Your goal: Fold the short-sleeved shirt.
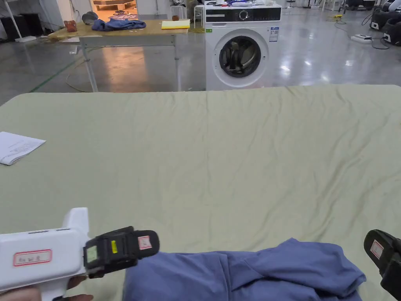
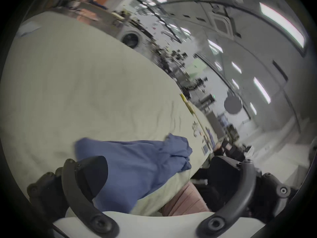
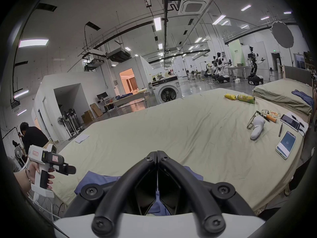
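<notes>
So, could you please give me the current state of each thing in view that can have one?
Blue shirt: crumpled, unfolded, at the bed's near edge.
Left gripper: open, empty, jaws wide apart.
Right gripper: shut, jaw tips together, nothing visibly held.
Washing machine: upright; whether its door is shut, I cannot tell.
Bed sheet: spread out, wrinkled.
Phone: screen lit.

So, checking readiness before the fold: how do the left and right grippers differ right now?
The left gripper is open, jaws spread wide; the right gripper is shut, tips together. The left sits beside the blue shirt's left edge, the right off its right end. Neither holds the shirt.
</notes>
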Motion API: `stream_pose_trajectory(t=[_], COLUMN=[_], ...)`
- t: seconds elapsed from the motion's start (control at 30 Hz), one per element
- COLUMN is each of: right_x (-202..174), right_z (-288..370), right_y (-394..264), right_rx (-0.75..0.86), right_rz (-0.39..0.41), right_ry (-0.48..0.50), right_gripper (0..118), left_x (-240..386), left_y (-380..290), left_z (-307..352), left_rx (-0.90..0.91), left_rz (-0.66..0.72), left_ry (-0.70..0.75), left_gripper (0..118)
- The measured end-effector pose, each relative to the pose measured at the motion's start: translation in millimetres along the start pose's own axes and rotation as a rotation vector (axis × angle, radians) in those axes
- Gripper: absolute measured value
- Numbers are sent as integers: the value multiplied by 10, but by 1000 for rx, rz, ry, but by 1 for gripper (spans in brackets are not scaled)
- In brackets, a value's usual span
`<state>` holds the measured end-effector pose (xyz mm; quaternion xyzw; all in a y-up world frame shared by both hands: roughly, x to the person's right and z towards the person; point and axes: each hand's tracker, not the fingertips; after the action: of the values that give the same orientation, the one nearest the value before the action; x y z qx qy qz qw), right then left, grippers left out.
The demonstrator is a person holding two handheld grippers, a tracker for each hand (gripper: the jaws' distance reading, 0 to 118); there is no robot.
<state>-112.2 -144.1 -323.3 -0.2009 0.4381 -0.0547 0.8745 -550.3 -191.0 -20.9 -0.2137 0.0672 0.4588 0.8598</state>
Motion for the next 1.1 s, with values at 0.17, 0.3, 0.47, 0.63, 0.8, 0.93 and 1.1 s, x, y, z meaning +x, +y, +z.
stream_pose_trajectory(t=[0.17, 0.3, 0.47, 0.63, 0.8, 0.93, 1.1], right_x=[-75, -121, -153, -176, -146, -104, -24], right_z=[-62, -70, -13, 39, 37, 15, 5], right_y=[-1, 18, 89, 96, 69, 74, 20], right_rx=[-21, -33, -40, -36, -47, -44, -44], right_rz=[-25, 13, 27, 46, 55, 45, 24], right_ry=[8, 10, 0, -4, 4, 31, 69], right_gripper=[0, 0, 0, 0, 0, 0, 0], left_x=[-847, -1165, -947, -1477, -787, -150, -112], left_y=[-100, -355, -412, -506, -336, -80, 85], left_z=[123, -329, -958, -1100, -928, -487, 118], left_rx=[-94, -182, -237, -278, -248, -239, -221], left_rz=[368, 495, 493, 314, 266, -114, -264], left_ry=[-39, -112, -337, -70, 3, 308, 782], left_gripper=[107, 106, 105, 6, 5, 5, 5])
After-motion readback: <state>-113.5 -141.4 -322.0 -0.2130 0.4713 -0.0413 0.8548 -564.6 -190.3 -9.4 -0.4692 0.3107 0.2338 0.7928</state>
